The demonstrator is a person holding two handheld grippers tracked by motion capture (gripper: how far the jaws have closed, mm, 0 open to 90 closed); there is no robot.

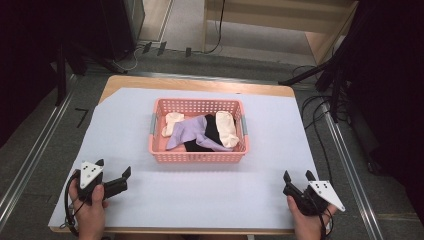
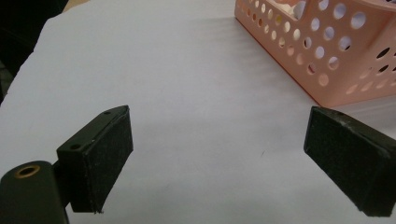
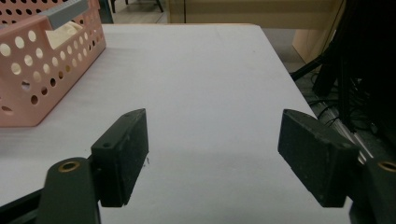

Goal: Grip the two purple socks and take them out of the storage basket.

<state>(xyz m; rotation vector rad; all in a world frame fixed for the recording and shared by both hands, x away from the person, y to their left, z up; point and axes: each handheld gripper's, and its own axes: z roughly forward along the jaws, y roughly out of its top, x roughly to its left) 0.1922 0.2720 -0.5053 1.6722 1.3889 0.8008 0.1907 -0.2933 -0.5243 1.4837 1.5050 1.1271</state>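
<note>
Broadly, a white sheet point(image 1: 200, 190) covers the table, and a pink basket point(image 1: 198, 156) sits at its middle, holding lavender point(image 1: 186, 131), black point(image 1: 214, 125) and cream socks point(image 1: 227, 127). The left gripper point(image 1: 114, 169) and right gripper point(image 1: 298, 175) rest near the front corners, well apart, jaws spread wide, gripping nothing.

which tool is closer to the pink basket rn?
Left. The left tool sits just off the pink basket's near-left corner; the right tool is farther, beyond its near-right corner. Both open, empty.
</note>
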